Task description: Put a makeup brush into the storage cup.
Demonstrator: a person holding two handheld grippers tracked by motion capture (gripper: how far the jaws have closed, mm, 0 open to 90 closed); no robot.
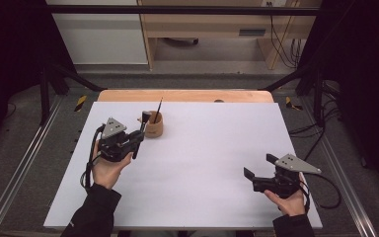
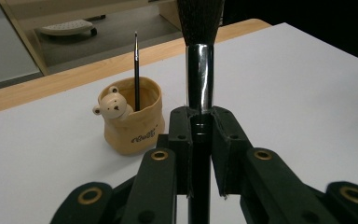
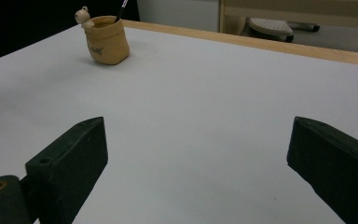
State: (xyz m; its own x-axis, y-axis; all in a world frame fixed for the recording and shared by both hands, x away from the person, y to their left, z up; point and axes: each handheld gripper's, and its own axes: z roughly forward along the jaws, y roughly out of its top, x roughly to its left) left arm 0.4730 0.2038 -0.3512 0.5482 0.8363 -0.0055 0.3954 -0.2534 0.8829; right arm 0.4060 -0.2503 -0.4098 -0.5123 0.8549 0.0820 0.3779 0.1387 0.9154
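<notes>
A: Left gripper view first, close in: the left gripper [image 2: 199, 140] is clamped tight on a big black-bristled makeup brush with a chrome ferrule and black handle [image 2: 199, 79], held upright, bristles up.

B: And just beyond it, the tan ceramic pot shaped like a sack with a little bear face on the rim [image 2: 131, 120], standing on the white bench [image 2: 284, 93]. One thin black brush [image 2: 136, 70] leans inside.

A: From the high view, the left gripper [image 1: 139, 137] sits right beside that pot [image 1: 154, 125], not over it.

B: Looks like the carry step to me: brush in hand, ready to drop it in.

A: Agreed. Next move wants a lift, centre over the mouth, handle down, clear of the thin brush.

B: The right gripper [image 1: 259, 167]?

A: Well apart near the bench's front edge, jaws spread wide, holding nothing.
</notes>
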